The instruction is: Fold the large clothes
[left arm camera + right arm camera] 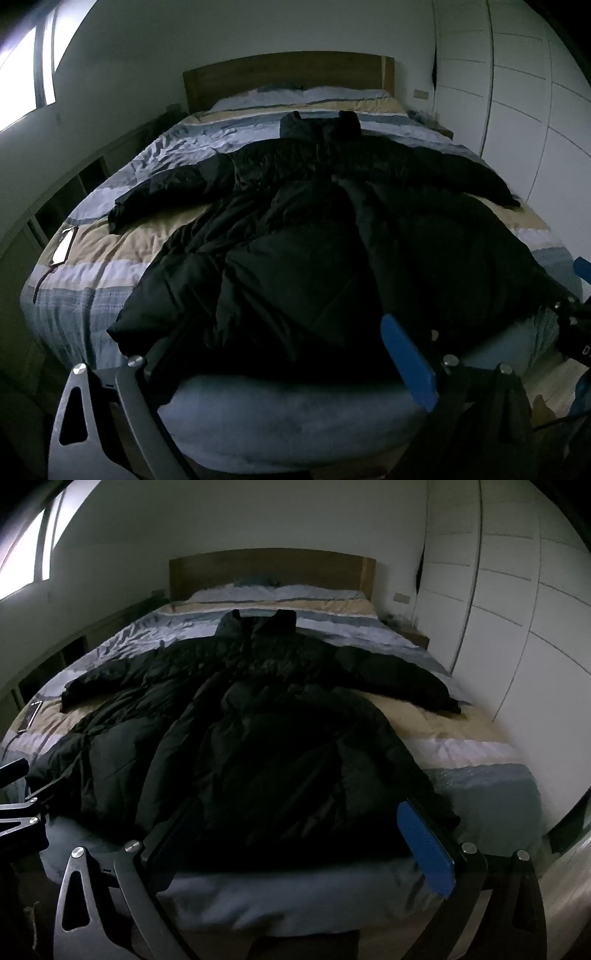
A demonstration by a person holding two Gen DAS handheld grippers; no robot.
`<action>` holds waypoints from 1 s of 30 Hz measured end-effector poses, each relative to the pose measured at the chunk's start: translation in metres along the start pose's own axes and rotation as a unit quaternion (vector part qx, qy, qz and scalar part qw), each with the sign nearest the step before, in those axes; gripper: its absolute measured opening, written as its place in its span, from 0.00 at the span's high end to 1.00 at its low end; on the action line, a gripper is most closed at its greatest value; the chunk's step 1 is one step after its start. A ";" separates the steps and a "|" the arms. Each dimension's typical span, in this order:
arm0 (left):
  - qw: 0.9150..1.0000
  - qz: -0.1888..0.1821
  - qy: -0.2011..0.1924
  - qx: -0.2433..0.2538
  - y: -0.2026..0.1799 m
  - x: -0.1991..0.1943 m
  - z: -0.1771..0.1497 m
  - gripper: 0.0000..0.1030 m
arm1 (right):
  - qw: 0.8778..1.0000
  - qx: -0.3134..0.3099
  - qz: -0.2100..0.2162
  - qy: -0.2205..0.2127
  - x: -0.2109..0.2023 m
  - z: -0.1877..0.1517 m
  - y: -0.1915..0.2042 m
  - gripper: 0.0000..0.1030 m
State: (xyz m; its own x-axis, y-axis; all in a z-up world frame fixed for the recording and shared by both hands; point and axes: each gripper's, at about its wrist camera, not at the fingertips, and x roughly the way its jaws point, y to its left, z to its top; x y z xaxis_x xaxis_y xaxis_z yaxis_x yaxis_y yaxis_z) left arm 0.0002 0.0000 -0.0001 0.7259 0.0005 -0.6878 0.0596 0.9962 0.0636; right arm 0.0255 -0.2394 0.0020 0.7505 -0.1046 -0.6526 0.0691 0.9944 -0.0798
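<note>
A long black padded coat [314,229] lies spread on the striped bed, collar toward the headboard, both sleeves stretched out sideways, hem at the foot edge. It also shows in the right wrist view [258,731]. My left gripper [280,332] is open and empty, hovering at the foot of the bed just over the hem. My right gripper [291,823] is open and empty too, over the hem farther right. Its blue pad [424,845] shows clearly. The right gripper's body appears at the right edge of the left wrist view [576,321].
The bed [110,258] has a striped blue, white and beige cover and a wooden headboard [288,74]. A phone [62,245] lies near the bed's left edge. White wardrobe doors [524,110] stand on the right, a window [22,74] on the left.
</note>
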 end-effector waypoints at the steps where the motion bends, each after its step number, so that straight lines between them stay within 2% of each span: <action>1: 1.000 -0.001 0.000 0.000 0.000 0.000 0.000 0.05 | 1.000 -0.003 -0.003 0.002 0.000 0.000 0.000 0.00; 16: 1.000 0.000 0.005 0.000 0.002 0.002 -0.005 0.05 | 1.000 -0.016 -0.013 -0.004 0.000 0.002 -0.001 0.00; 30: 0.999 -0.021 0.028 -0.010 0.000 0.016 -0.004 0.05 | 1.000 -0.024 -0.017 -0.010 0.001 0.001 0.000 0.00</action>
State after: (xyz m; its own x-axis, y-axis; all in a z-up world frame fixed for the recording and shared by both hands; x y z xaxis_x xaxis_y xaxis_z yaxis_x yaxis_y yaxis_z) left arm 0.0096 0.0006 -0.0139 0.6829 -0.0366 -0.7296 0.0755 0.9969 0.0206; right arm 0.0272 -0.2390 0.0025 0.7618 -0.1365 -0.6333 0.0631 0.9885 -0.1372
